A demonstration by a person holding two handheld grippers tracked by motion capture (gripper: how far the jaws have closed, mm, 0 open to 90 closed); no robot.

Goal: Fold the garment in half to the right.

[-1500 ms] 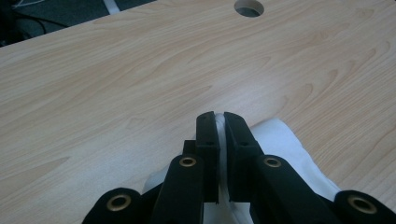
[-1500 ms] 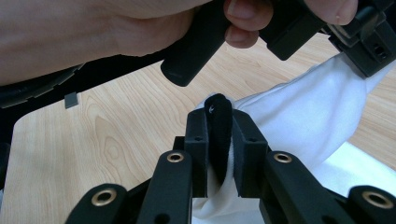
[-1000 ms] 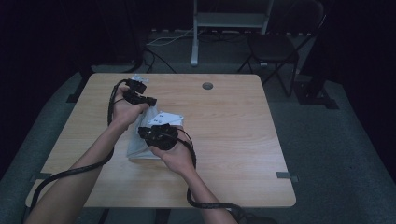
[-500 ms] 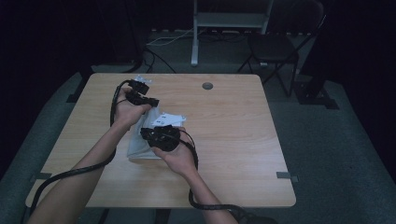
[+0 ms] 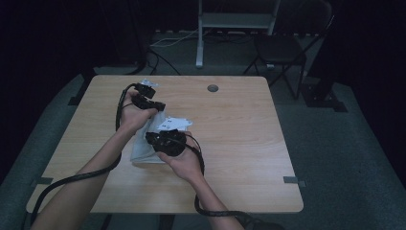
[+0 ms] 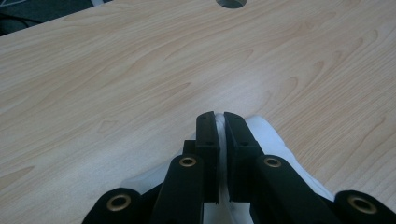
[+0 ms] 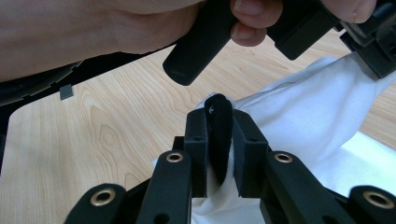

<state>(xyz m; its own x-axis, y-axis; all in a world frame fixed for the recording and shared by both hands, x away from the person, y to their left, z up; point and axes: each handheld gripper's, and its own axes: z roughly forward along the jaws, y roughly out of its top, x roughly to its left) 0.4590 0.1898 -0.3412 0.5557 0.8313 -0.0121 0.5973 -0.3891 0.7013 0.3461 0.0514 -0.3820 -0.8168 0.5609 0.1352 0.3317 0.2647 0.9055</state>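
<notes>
A white cloth (image 5: 142, 149) lies crumpled on the wooden table (image 5: 249, 143) left of centre. My left gripper (image 5: 159, 106) is at the cloth's far end, shut on a raised fold of it (image 6: 275, 140). The left gripper (image 6: 220, 119) pinches the white fabric between its jaws. My right gripper (image 5: 157, 140) is over the middle of the cloth and is also shut. In the right gripper view a dark strip is clamped between the jaws of the right gripper (image 7: 219, 116), with the white cloth (image 7: 317, 121) bunched under it. The left hand (image 7: 116, 28) is close above.
A round cable hole (image 5: 212, 88) sits in the table near its far edge. Black cables trail from both grippers off the near edge. A chair (image 5: 287, 45) and a metal stand (image 5: 201, 38) are on the floor beyond the table.
Both hands have barely shifted, and both grippers stay shut on the cloth.
</notes>
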